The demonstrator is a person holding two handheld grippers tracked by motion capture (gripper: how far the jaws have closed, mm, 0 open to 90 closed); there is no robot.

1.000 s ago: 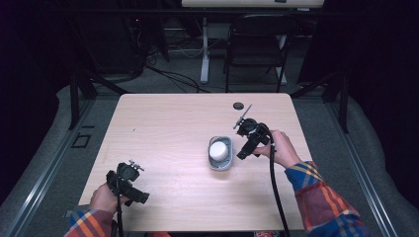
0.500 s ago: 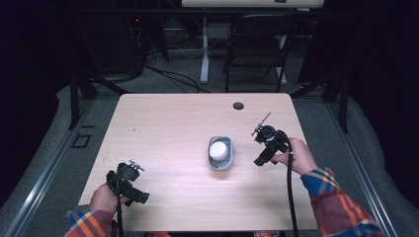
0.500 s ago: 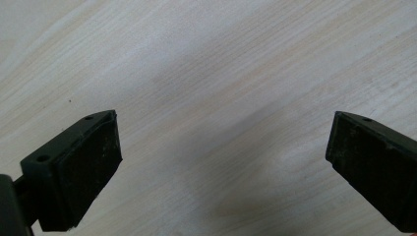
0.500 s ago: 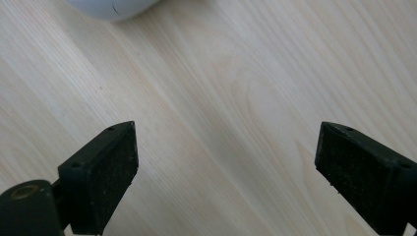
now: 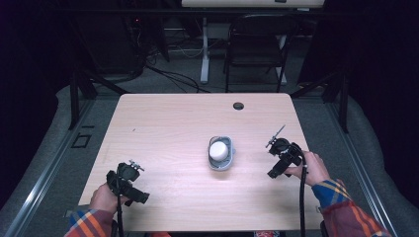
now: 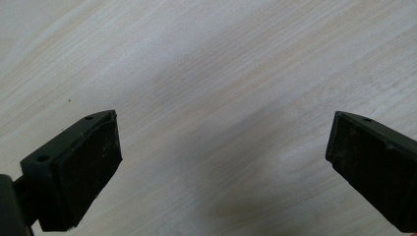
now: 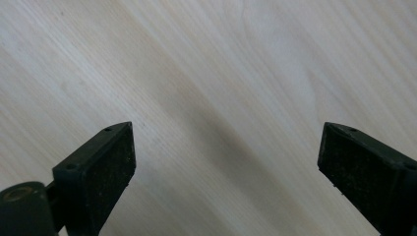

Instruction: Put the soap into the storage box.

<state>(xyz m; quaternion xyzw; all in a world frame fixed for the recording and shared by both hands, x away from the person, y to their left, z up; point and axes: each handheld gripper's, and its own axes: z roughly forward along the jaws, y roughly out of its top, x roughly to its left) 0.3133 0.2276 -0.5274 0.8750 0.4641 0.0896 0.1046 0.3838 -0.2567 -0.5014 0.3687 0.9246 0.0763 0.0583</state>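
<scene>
On the pale wooden worktop (image 5: 163, 128), which takes up the middle of the high view, very little is laid out, so both arms have free room to move. A small grey tray (image 5: 221, 159) sits near the centre, a little toward the person's right, and a white rounded object (image 5: 219, 149) rests inside it; its exact nature is too small to tell. Near the far edge of the worktop is a dark round cable hole (image 5: 238, 105). A person in plaid sleeves reaches in from the near edge, a hand-held gripper in each hand. The right gripper (image 5: 274, 173) is held just to the right of the tray, apart from it, angled down toward the wood; its fingers (image 7: 98, 172) have just been opening and stand wide, with only bare wood grain between them, so nothing is held or touched. That suggests, as a judgement, that this hand has let go of the tray or its contents and is standing off. The left gripper (image 5: 140, 197) hovers near the front left corner, well apart from the tray, seemingly parked out of the way. Its fingers (image 6: 78, 167) are also spread wide over bare wood, holding nothing.
</scene>
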